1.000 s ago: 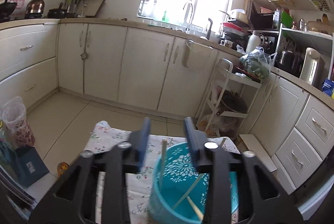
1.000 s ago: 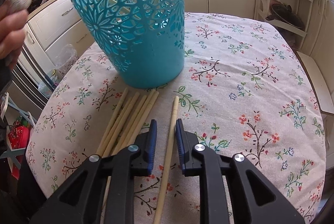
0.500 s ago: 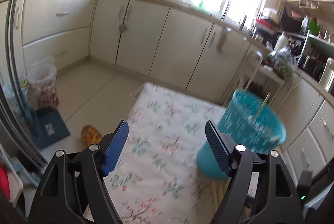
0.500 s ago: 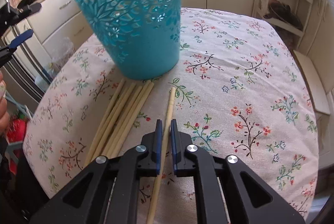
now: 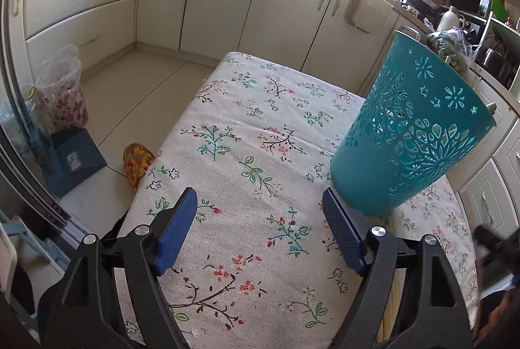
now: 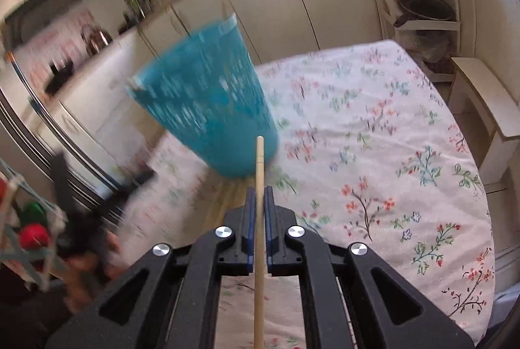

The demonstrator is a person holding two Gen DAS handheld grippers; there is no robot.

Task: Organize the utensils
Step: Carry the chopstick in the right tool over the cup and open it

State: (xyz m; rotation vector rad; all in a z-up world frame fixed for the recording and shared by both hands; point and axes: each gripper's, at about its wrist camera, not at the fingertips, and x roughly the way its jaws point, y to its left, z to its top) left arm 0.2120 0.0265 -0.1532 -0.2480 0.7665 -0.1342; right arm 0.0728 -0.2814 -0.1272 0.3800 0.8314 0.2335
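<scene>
Covering the whole table (image 5: 227, 154), the flowered cloth carries one landmark: a tall teal basket (image 5: 412, 134) with cut-out flower patterns, standing upright and narrower at its base than at its rim. In the right wrist view it is blurred. Two stick tips poke above its rim, so some utensils seem to be inside already.

At the foot of the basket, on the side nearest the cameras, a pale bundle of chopsticks (image 6: 227, 199) lies on the cloth, too blurred to count.

The right gripper (image 6: 258, 196) is clenched on a single chopstick (image 6: 259, 173), a light wooden rod whose tip points toward the basket's base. It looks lifted off the cloth, so the step in hand is likely carrying it to the basket. The next move calls for raising it above the rim, tipping it upright and letting go inside.

The left gripper (image 5: 260, 225) is released, its jaws wide and having just been opening, nothing between them, hovering beside the basket's base.
</scene>
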